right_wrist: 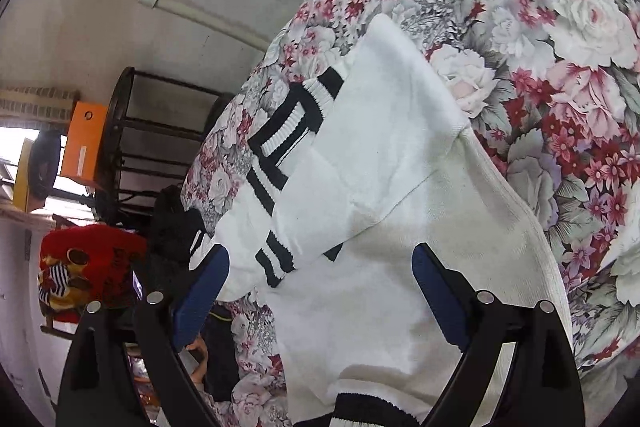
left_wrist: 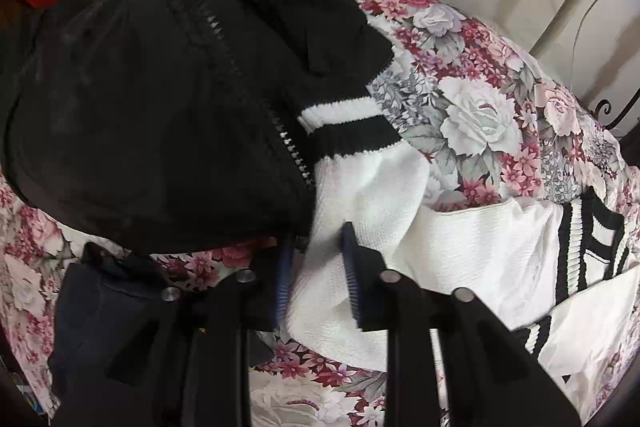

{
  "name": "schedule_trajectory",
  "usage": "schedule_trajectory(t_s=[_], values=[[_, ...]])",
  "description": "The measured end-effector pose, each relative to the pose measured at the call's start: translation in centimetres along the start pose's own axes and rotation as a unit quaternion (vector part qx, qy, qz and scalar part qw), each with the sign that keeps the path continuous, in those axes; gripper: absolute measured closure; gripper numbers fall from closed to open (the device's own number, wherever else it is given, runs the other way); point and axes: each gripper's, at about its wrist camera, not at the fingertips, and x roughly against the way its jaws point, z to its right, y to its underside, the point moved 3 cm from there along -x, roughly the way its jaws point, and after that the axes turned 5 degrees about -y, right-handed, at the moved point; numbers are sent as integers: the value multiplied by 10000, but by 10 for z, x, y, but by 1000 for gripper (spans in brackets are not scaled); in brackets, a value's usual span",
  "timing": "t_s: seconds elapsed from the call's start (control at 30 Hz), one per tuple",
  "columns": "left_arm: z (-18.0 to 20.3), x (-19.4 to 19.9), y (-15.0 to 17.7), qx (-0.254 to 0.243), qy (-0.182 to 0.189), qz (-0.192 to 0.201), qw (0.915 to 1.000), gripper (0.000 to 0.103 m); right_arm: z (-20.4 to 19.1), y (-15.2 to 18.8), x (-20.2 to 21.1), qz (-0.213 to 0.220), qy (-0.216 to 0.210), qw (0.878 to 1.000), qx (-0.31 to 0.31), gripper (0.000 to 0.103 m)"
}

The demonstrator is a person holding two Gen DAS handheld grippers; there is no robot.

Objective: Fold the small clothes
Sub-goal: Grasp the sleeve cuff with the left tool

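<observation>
Your left gripper point(left_wrist: 316, 271) clamps white sweater point(left_wrist: 460, 247) sleeve beside black jacket point(left_wrist: 160, 107). Your right gripper point(right_wrist: 320, 291) gapes wide over sweater body, pads not touching. Sweater sprawls on floral bedspread point(left_wrist: 480, 99).

Two garments lay on one floral bedsheet point(left_wrist: 480, 75): one white sweater point(left_wrist: 460, 251) with black stripes and one black zip jacket point(left_wrist: 152, 115). One orange box point(right_wrist: 84, 143) stood beyond.

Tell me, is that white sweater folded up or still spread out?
Partly folded: the white sweater has one striped-cuff sleeve laid across its body on the floral bedcover, but the other sleeve trails out loose.
</observation>
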Motion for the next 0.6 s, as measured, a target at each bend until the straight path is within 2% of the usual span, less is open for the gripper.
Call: schedule_trajectory(t_s=[0.07,0.1,0.17,0.27,0.33,0.4,0.47,0.53,0.6], values=[[4,10,-1,-27,-85,112,9999,92,-2,-1,3,22,-62,10000,7,10],[8,21,-3,-31,28,200,9998,98,-4,-1,5,46,-85,10000,11,10],[18,47,-5,-49,132,466,9988,99,-5,-1,10,91,-120,9999,8,10],[50,97,-3,-393,11,1098,9932,98,-6,-2,18,166,-199,9997,-11,10],[77,123,8,-617,207,1335,9889,98,-7,-3,23,220,-225,9995,4,10],[114,147,25,-972,300,1574,9823,99,-7,-4,29,297,-229,9993,28,10],[161,169,51,-1517,338,1862,9701,98,-5,-8,37,402,-236,9989,2,10],[202,180,78,-1961,501,1927,9602,98,0,-12,46,545,-258,9981,-91,10],[242,183,110,-2479,597,1977,9465,98,4,-16,53,656,-263,9973,-176,10]])
